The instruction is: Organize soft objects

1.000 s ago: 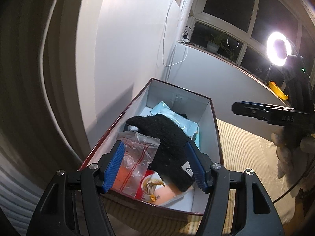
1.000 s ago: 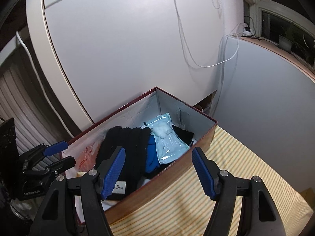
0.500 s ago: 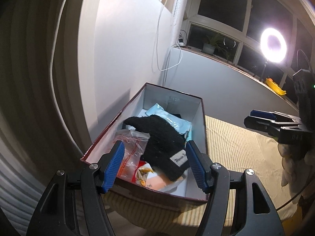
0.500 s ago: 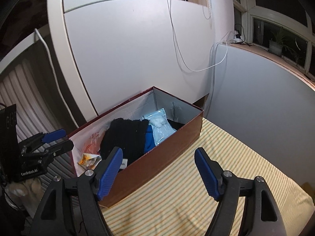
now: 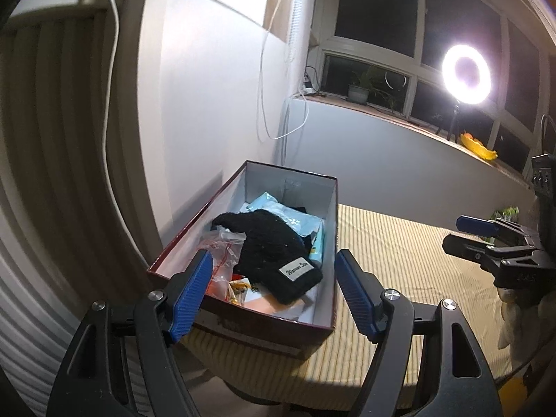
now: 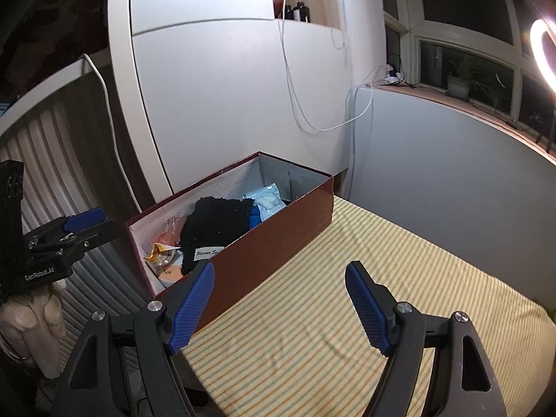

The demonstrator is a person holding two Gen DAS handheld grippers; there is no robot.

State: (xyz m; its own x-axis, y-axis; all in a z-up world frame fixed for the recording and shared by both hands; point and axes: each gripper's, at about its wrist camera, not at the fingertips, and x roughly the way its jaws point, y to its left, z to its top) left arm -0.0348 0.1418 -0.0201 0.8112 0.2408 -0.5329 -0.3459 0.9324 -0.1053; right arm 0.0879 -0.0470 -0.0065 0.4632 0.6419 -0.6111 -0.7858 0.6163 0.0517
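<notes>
A dark red box (image 5: 332, 243) with white inner walls stands on the striped cloth. In it lies a black knit piece (image 5: 274, 250) with a white label, on top of a light blue packet (image 5: 278, 208) and beside a clear bag (image 5: 222, 253). My left gripper (image 5: 273, 256) hovers in front of the box's near end; its jaws are opening with nothing between them. From the right wrist the box (image 6: 278, 232) sits ahead to the left and the knit piece (image 6: 215, 222) shows inside. My right gripper (image 6: 279, 269) is over the cloth, jaws opening and empty.
Yellow striped cloth (image 6: 382, 295) spreads to the right of the box. White cabinet doors (image 6: 226, 87) with hanging cables stand right behind it. A ring light (image 5: 465, 74) shines by the window. A ribbed radiator (image 5: 52, 173) is at the left. A gloved hand (image 6: 34, 316) holds the left gripper (image 6: 87, 224).
Both grippers have drawn back from the box, which now looks smaller and farther. Both pairs of jaws stand wider. The black knit piece stays in the box.
</notes>
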